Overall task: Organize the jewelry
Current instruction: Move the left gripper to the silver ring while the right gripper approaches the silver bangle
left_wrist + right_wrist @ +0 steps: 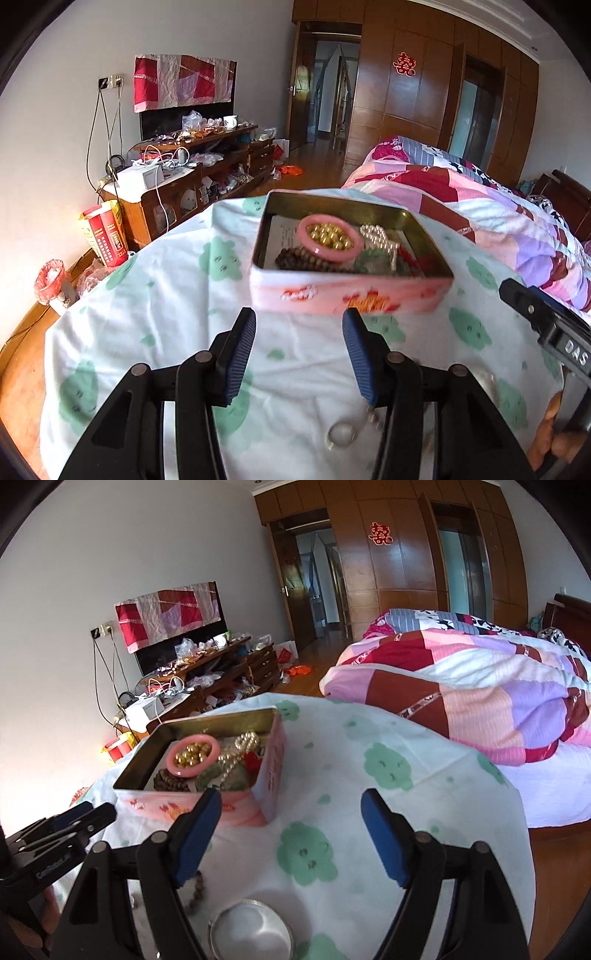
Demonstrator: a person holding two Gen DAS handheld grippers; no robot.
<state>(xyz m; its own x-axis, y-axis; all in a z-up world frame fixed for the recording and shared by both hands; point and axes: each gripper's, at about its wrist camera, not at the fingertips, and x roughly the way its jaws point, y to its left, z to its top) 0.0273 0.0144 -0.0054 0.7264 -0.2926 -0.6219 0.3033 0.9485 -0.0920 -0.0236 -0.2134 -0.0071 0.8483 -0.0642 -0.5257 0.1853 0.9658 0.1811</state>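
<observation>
An open rectangular pink tin box with a brassy inner wall (351,295) sits on the white cloth printed with green blobs (177,295), in the centre of the left wrist view and at centre left of the right wrist view (275,775). Inside it lie a pink bangle (330,239) ringed around a cluster of gold beads (328,236), a string of white pearls (376,236), a dark brown wooden bead bracelet (299,258), a green piece (373,260) and something red (417,258) toward the right end.

Below the box in the left wrist view, the left gripper (299,325) stands with its blue-padded jaws apart and nothing between them. A small clear ring (341,434) lies on the cloth near the bottom of that frame.

In the right wrist view, the right gripper (291,805) is spread wide and empty, its left pad just in front of the box's near wall. A silver metal bangle (251,928) lies on the cloth at bottom centre, with a short strand of dark beads (197,890) beside it.

A patchwork quilt in pink, red and lilac (461,690) fills the right side.
</observation>
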